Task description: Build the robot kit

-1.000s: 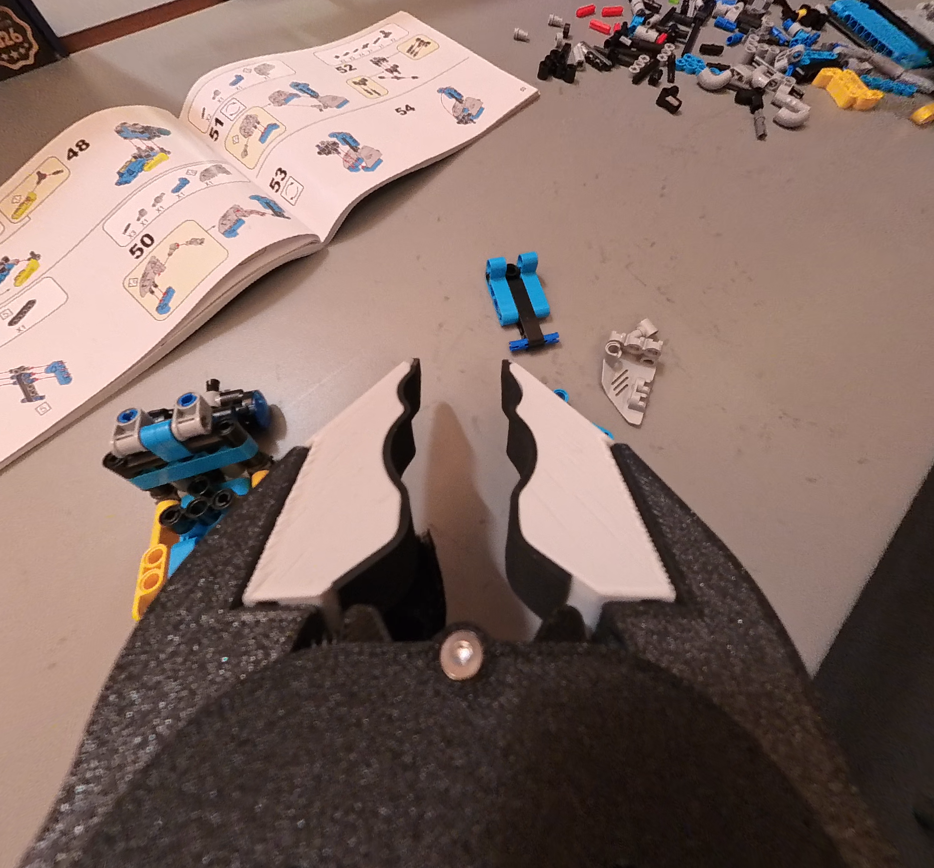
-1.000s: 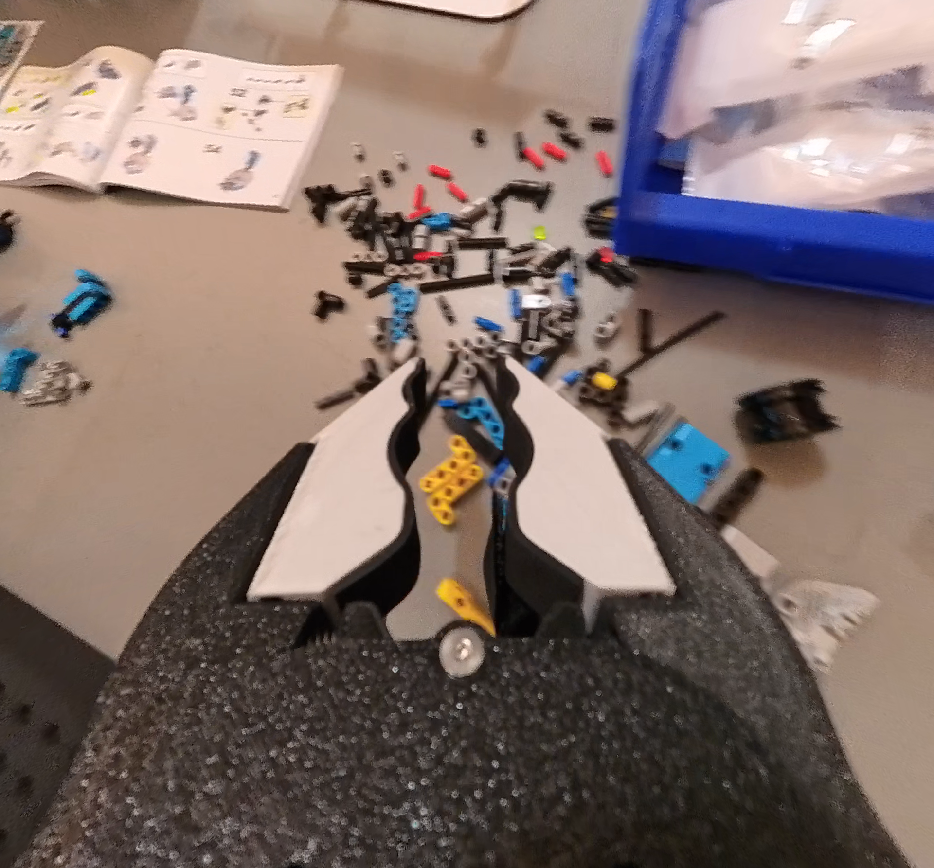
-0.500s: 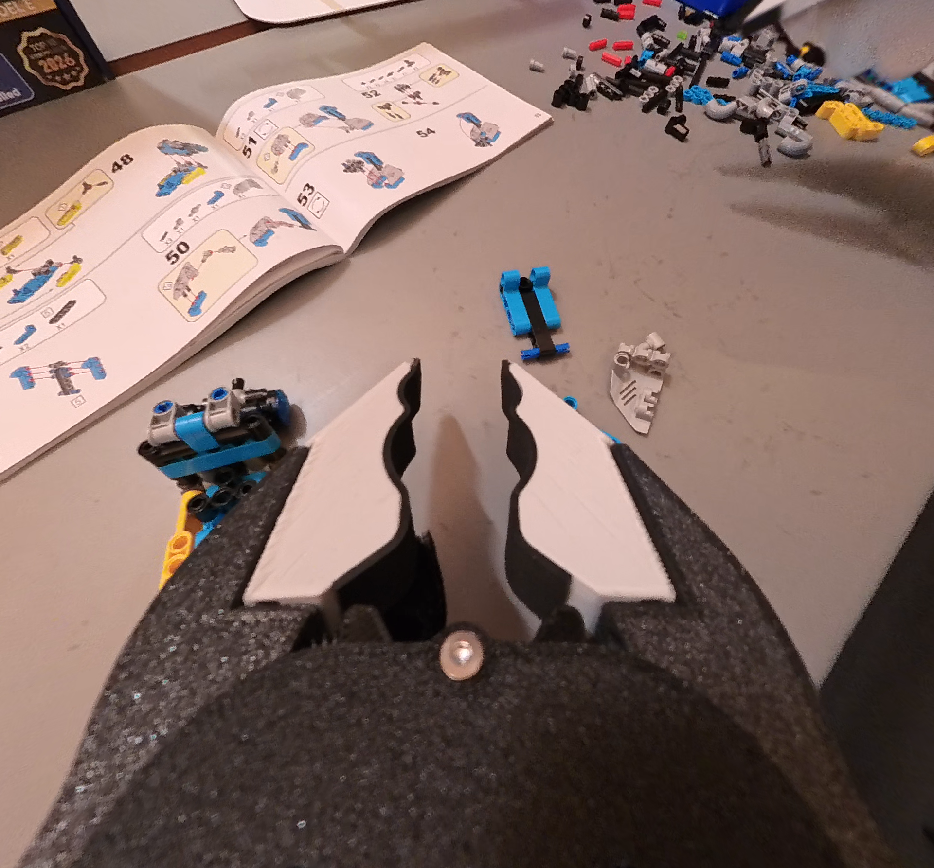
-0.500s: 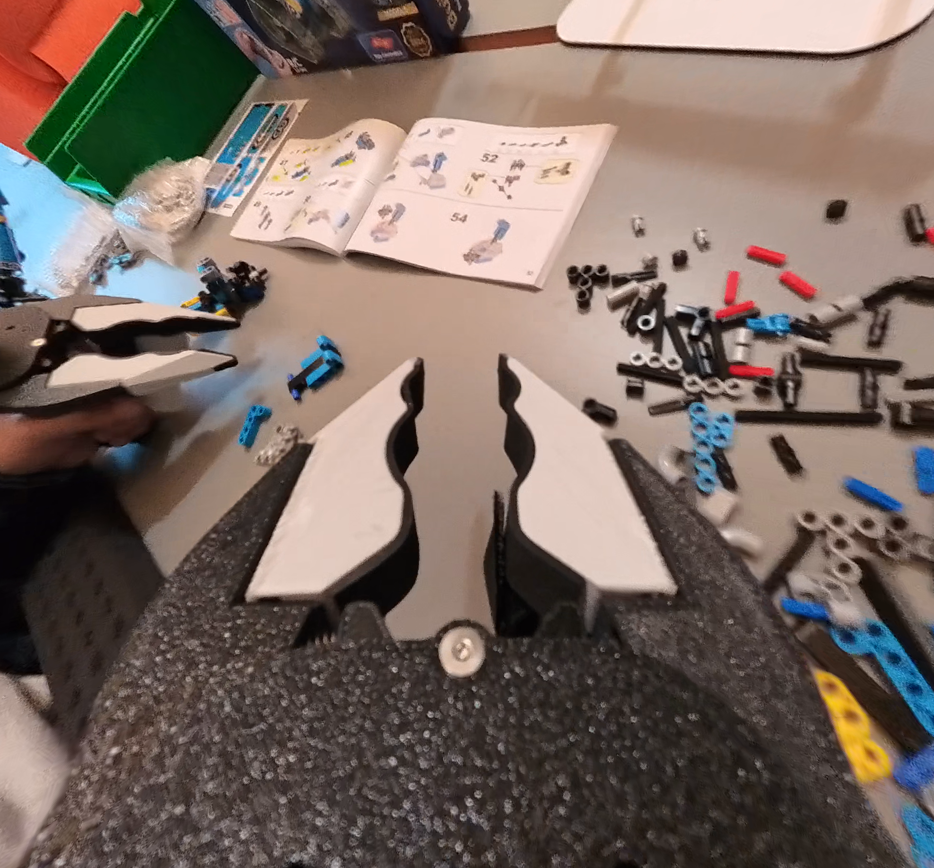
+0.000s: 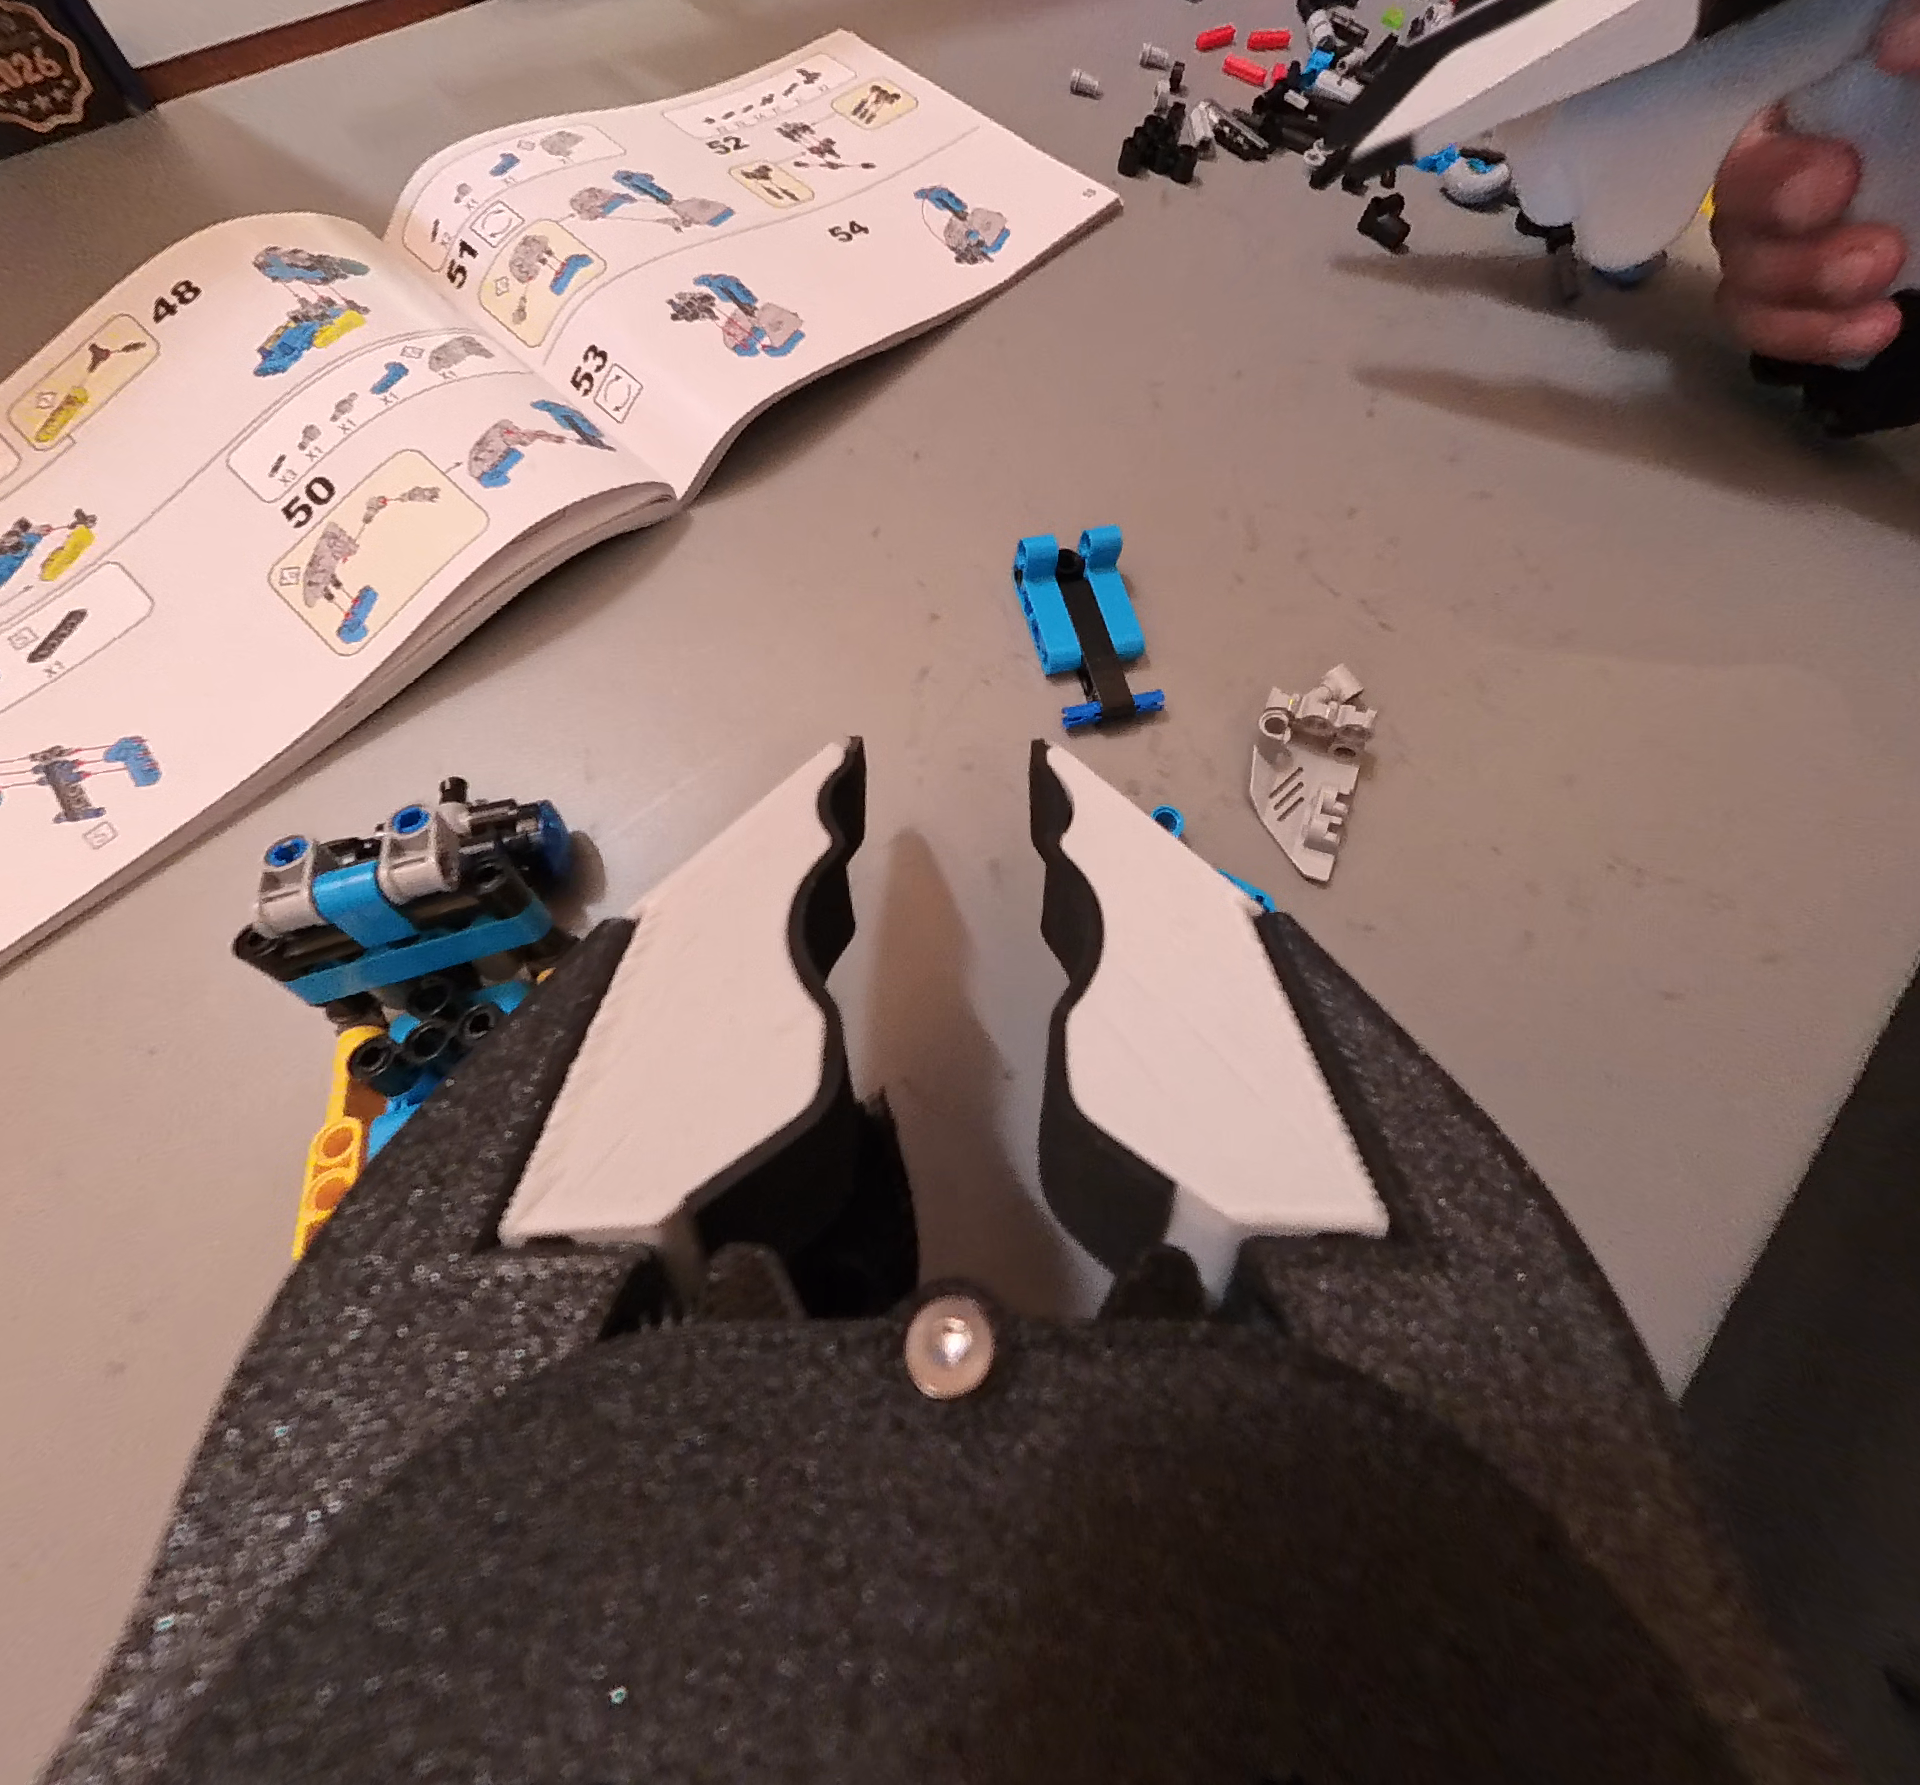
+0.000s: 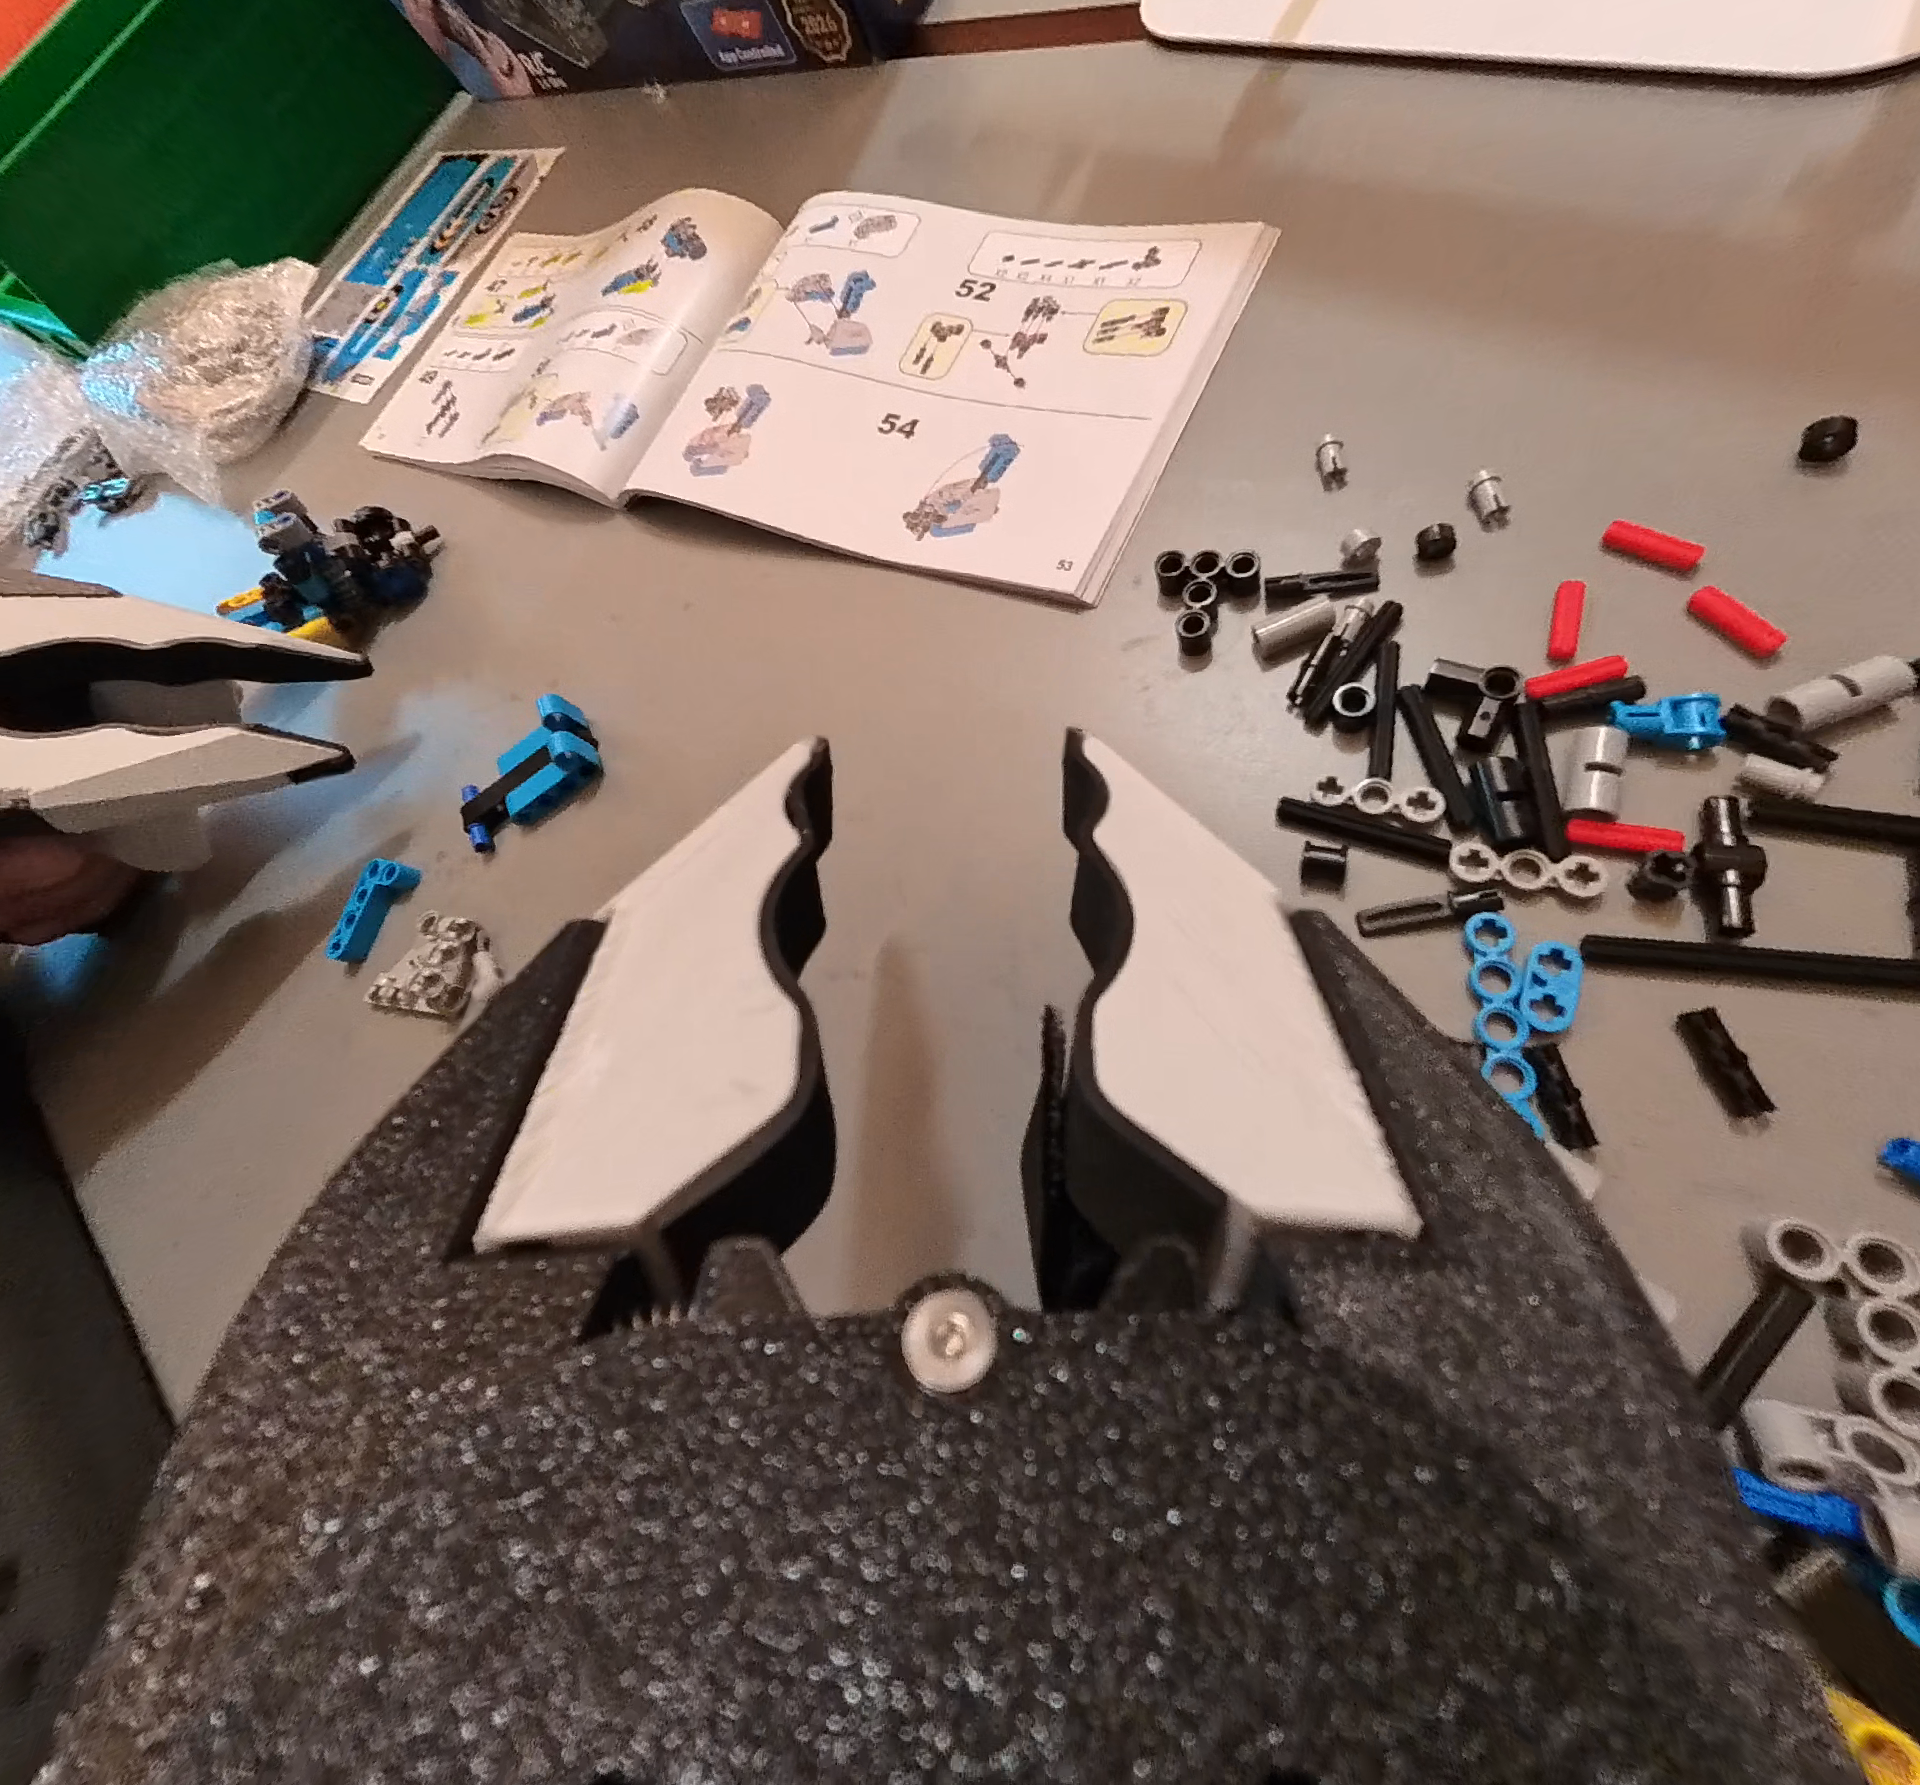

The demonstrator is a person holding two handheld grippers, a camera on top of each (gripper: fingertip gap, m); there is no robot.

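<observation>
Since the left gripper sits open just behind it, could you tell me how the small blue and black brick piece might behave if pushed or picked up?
The blue and black piece lies flat on the grey table, so it would probably slide, not roll. It looks like small hard plastic, likely light and stiff. The thin black strip ending in a blue crossbar may pop loose if squeezed there. The left gripper is empty.

soft, even indoor light from overhead; the grey table (image 6: 1455,208) shows pale glare at the far end. short soft shadows lie under the fingers. wide-angle bending at the edges, and motion blur smears the sides.
</observation>
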